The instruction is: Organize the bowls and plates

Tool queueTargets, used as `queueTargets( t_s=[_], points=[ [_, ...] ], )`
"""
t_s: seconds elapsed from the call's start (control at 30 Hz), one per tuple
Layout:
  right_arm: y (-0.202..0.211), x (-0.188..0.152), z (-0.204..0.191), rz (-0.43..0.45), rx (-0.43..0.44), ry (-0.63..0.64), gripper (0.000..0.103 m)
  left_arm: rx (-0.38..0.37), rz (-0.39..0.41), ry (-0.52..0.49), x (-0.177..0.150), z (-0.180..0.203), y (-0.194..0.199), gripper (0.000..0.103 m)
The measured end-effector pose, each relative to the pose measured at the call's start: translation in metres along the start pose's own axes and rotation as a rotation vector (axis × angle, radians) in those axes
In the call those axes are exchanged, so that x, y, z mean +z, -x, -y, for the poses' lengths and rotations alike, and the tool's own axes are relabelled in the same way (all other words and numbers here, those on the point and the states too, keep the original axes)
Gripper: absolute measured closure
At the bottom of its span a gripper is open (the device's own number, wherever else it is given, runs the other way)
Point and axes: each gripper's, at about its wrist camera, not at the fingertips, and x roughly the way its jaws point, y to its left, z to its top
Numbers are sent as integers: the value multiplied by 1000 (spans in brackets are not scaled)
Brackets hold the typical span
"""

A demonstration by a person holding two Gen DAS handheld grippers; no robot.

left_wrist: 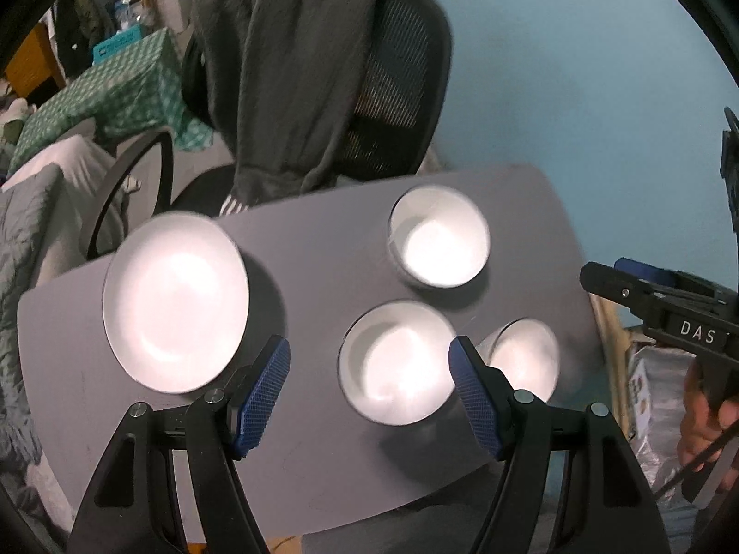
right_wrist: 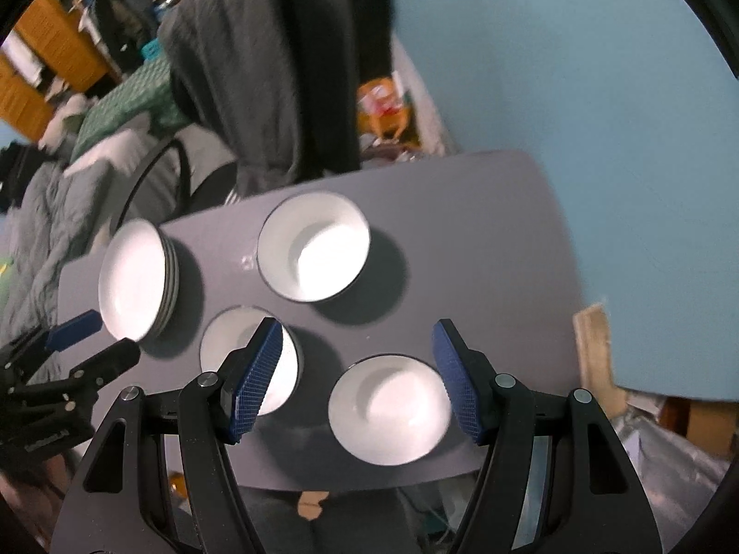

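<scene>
— What have you got on the table [left_wrist: 300, 254]?

— From my left wrist view: a stack of plates [left_wrist: 175, 300] at the left edge, and three white bowls to its right. The far bowl [left_wrist: 439, 235] sits toward the back, the middle bowl [left_wrist: 397, 364] in front of it, and the near-right bowl [left_wrist: 524, 360] just beside that one — whether their rims touch I can't tell, the frame is smeared.

— Grippers?

— My left gripper [left_wrist: 369, 392] is spread wide and holds nothing; it hangs above the middle bowl, and its right finger hides part of the near-right bowl. My right gripper [right_wrist: 358, 376] is likewise released, empty, over the near-right bowl, with its left finger covering part of the middle bowl.

— Can you count the plates?

— Only from the right wrist view, where the stack shows layered edges (three or so, blurred). From the left it reads as one disc.

— Anything else?

— A chair [left_wrist: 397, 83] draped in a grey garment [left_wrist: 286, 69] stands behind the table, its base hidden. The right gripper's fingers are cut off at the left view's edge.
</scene>
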Motion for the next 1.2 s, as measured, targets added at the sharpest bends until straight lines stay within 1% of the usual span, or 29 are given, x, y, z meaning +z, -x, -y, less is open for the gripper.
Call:
queueTargets(
  t_s=[0.07, 0.2, 0.3, 0.43, 0.5, 0.57, 0.63, 0.77, 0.9, 1.0, 1.13, 1.17, 1.2],
  points=[
    [-16, -1, -4, -26, 25, 27, 36, 5, -19, 8, -4, -5, -10, 30],
    [-47, -3, -13, -87, 43, 81, 37, 21, -50, 16, -9, -10, -32, 30],
    [-69, -6, -21, -129, 57, 124, 37, 26, -68, 43, -15, -16, -49, 30],
    [-93, -9, -30, -178, 70, 165, 36, 15, -107, 97, -21, -24, -73, 30],
    [-105, -10, -33, -204, 86, 180, 37, -4, -121, 125, -25, -29, -84, 30],
    [-111, -10, -37, -211, 100, 200, 37, -18, -143, 153, -28, -34, -98, 30],
    [-116, -9, -38, -215, 99, 217, 37, -5, -171, 176, -30, -38, -109, 30],
    [-130, -8, -42, -226, 84, 245, 37, 10, -194, 189, -34, -42, -123, 30],
    [-140, -9, -45, -249, 81, 264, 37, 10, -199, 197, -36, -40, -129, 30],
    [-147, -12, -47, -258, 82, 273, 41, 15, -203, 191, -35, -37, -131, 31],
    [-153, -15, -48, -274, 84, 274, 52, 20, -209, 192, -32, -33, -135, 32],
    [-154, -15, -49, -277, 87, 273, 56, 22, -210, 192, -31, -32, -136, 37],
    [-154, -16, -49, -278, 97, 271, 57, 26, -212, 193, -30, -32, -136, 44]
  ],
)
